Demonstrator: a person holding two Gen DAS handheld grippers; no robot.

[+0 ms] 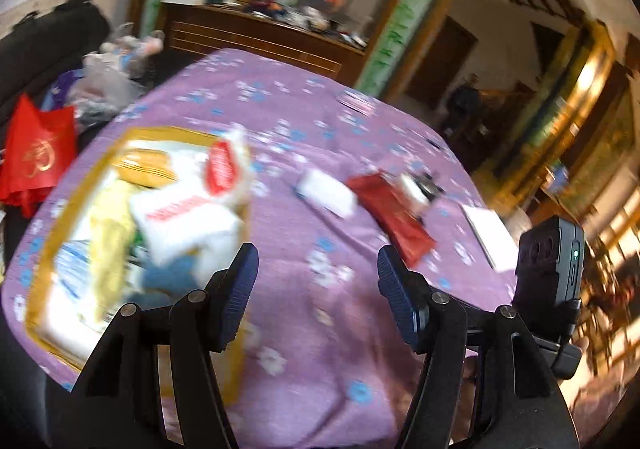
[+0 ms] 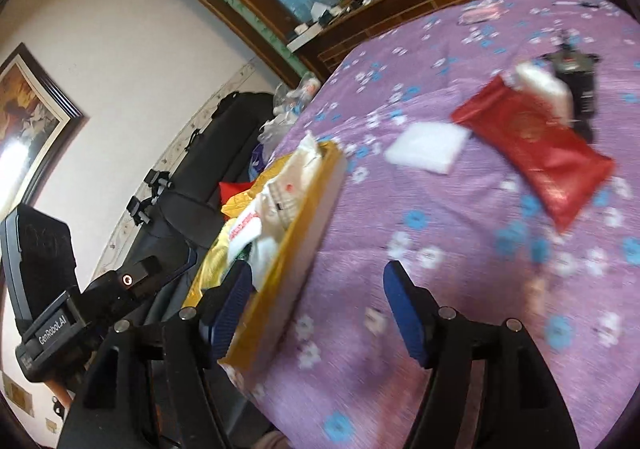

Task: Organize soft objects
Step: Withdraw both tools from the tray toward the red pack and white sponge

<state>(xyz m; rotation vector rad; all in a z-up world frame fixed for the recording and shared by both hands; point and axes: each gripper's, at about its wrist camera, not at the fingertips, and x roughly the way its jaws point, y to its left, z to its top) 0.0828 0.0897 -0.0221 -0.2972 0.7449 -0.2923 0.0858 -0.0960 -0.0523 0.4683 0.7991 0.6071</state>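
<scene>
While both the left gripper (image 1: 318,273) and right gripper (image 2: 318,293) hover wide open and empty, expect mis-grips: red soft pack (image 1: 390,211) and white tissue pack (image 1: 326,191) lie mid-tablecloth (image 1: 320,329); overfilled yellow box (image 1: 236,353) at left edge risks spilling.

"GenRobot.AI" reads on the left claw's black mount (image 2: 56,331)

Matt woven tablecloth (image 1: 320,329), glossy red packet (image 2: 536,153)

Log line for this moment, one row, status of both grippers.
left gripper open, empty | right gripper open, empty | yellow box holds packets | red pouch, white pack on cloth
</scene>
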